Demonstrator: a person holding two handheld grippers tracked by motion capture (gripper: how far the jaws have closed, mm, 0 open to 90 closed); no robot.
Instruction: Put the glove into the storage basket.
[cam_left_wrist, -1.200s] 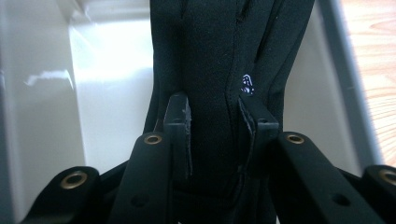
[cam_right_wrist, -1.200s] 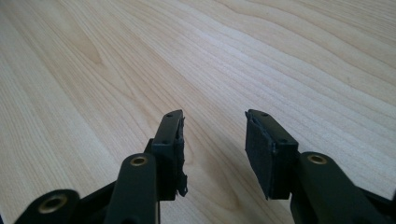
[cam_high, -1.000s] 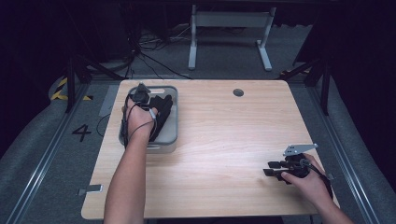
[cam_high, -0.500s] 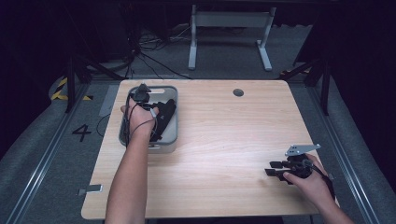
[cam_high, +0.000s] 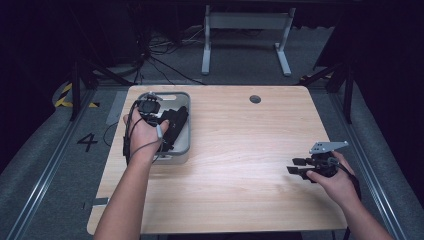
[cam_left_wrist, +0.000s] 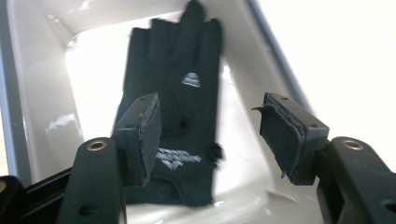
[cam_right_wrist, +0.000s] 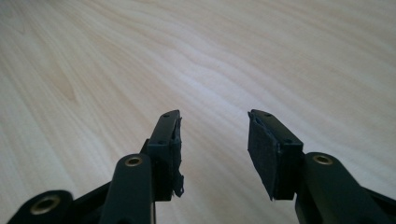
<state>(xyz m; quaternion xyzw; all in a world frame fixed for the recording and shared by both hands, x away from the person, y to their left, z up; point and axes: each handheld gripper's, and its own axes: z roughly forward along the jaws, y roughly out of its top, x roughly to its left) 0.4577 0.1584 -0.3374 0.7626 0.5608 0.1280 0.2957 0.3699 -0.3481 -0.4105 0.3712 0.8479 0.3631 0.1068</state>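
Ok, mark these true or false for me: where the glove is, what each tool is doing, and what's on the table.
1. The black glove lies inside the grey bin. True.
2. The left tool is clamped on the glove. False: its jaws have just been opening and stand apart above the glove.
3. The right tool holds a second glove. False: it is open, with bare table under it.
4. The bin sits toward the table's left side. True.
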